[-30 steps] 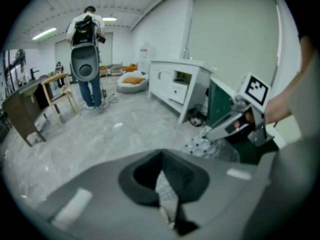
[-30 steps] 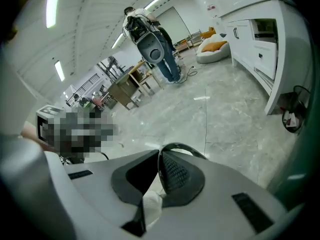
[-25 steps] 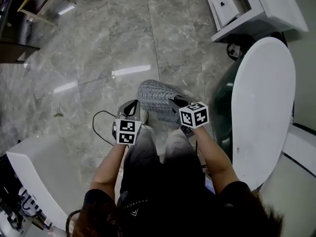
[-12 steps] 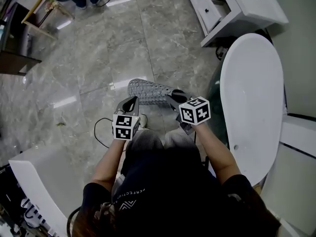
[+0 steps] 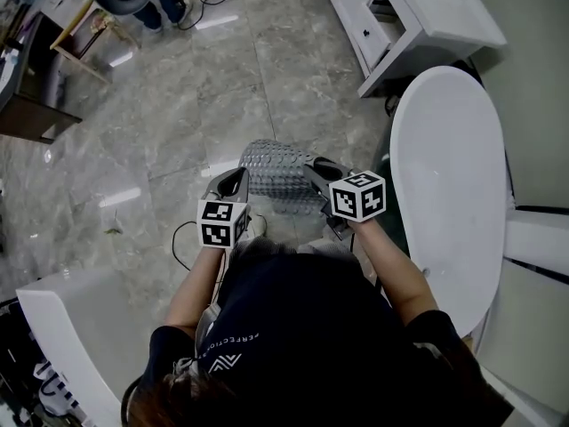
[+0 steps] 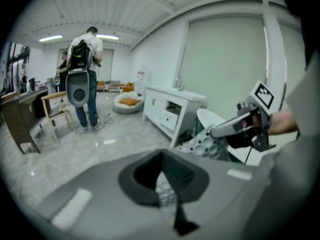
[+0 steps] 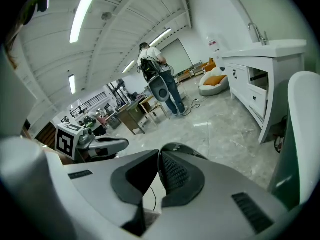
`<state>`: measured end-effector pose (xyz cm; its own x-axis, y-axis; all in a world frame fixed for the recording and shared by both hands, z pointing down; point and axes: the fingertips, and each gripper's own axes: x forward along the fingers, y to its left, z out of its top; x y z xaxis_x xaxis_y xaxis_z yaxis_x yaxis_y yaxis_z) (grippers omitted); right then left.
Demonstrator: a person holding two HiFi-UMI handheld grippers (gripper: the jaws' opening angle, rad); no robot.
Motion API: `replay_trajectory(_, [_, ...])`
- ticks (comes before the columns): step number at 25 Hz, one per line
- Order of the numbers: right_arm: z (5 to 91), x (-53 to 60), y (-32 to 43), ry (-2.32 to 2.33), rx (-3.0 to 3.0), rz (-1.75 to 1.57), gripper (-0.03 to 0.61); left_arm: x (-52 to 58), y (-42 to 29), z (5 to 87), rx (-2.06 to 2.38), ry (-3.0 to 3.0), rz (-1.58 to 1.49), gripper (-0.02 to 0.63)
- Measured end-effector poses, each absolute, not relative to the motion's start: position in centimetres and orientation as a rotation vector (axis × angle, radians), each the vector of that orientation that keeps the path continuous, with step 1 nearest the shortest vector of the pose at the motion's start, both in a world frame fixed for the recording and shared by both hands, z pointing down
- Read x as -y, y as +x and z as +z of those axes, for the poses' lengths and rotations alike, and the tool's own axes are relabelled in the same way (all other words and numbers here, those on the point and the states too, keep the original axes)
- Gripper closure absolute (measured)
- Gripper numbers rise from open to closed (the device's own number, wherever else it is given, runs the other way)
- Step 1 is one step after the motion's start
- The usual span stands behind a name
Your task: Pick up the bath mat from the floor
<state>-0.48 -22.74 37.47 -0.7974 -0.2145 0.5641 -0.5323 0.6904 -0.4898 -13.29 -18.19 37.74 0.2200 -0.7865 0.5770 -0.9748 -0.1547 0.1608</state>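
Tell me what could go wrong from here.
The left gripper and right gripper each pinch only an edge of the mat, so it may slip free. A cable loops on the floor below the left gripper and might snag a foot. The tub stands close on the right; the mat might brush it.

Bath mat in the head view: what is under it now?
The bath mat hangs between the left gripper and the right gripper. Grey marble floor shows around it. The floor directly beneath cannot be seen, because the mat covers it.
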Motion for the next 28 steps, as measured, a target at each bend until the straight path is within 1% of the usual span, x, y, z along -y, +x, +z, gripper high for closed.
replay_trajectory(13, [34.7, 21.8, 0.3, 0.663, 2.472, 0.894, 0.566, 16.5, -13.7, 35.0, 1.654, 1.999, 0.435, 0.609])
replay_trajectory(21, [34.6, 20.7, 0.1, 0.698, 2.466, 0.919, 0.566, 16.1, -14.4, 34.6, 1.663, 2.000, 0.423, 0.609])
replay_trajectory(28, [34.8, 20.5, 1.1, 0.739, 2.460, 0.957, 0.566, 16.1, -13.4, 34.4, 1.644, 2.014, 0.427, 0.609])
